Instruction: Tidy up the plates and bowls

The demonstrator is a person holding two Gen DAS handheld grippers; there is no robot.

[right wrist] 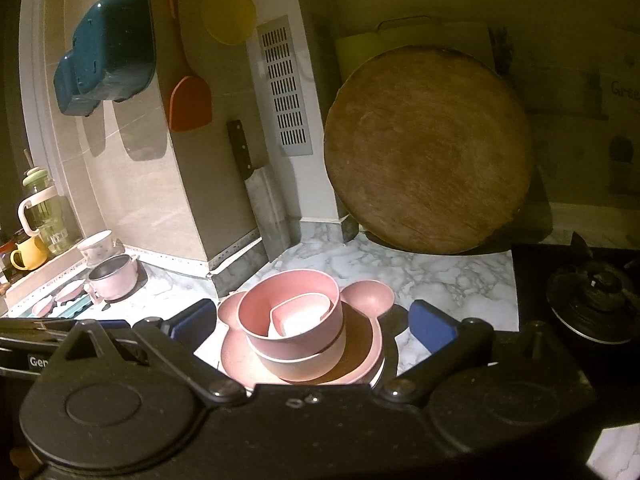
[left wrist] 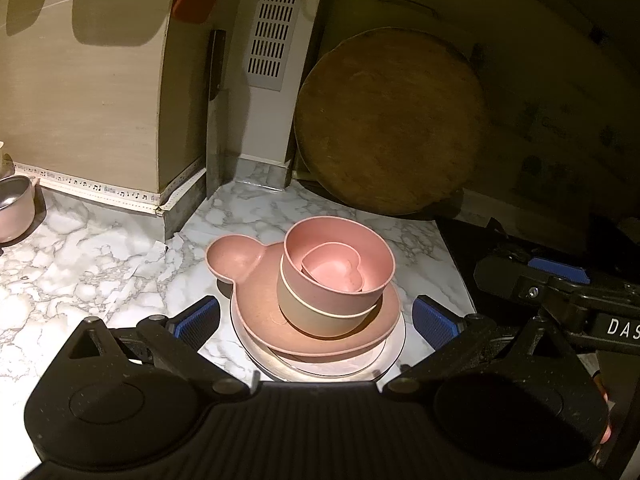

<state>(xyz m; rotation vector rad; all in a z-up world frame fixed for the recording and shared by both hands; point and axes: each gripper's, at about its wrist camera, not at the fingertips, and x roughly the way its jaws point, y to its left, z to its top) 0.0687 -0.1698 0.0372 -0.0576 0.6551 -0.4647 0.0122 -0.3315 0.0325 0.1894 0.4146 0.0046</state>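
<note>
A stack stands on the marble counter [left wrist: 80, 264]. From the bottom: a white plate [left wrist: 320, 368], a pink bear-shaped plate [left wrist: 248, 304], a beige bowl [left wrist: 308, 312], a pink bowl [left wrist: 320, 280] and a small pink heart-shaped bowl [left wrist: 336, 268] inside it. My left gripper [left wrist: 316, 320] is open, its blue pads either side of the stack, touching nothing. In the right wrist view the same stack shows: bear plate [right wrist: 364, 296], pink bowl [right wrist: 256, 316], heart bowl [right wrist: 304, 312]. My right gripper [right wrist: 312, 324] is open around it, empty.
A round wooden board [left wrist: 392, 120] leans on the back wall. A cleaver [right wrist: 260, 188] stands in the corner. A black stove [right wrist: 588, 288] is at the right. A pink pot [right wrist: 114, 278] and dish rack [right wrist: 60, 308] are at the left. Utensils hang above.
</note>
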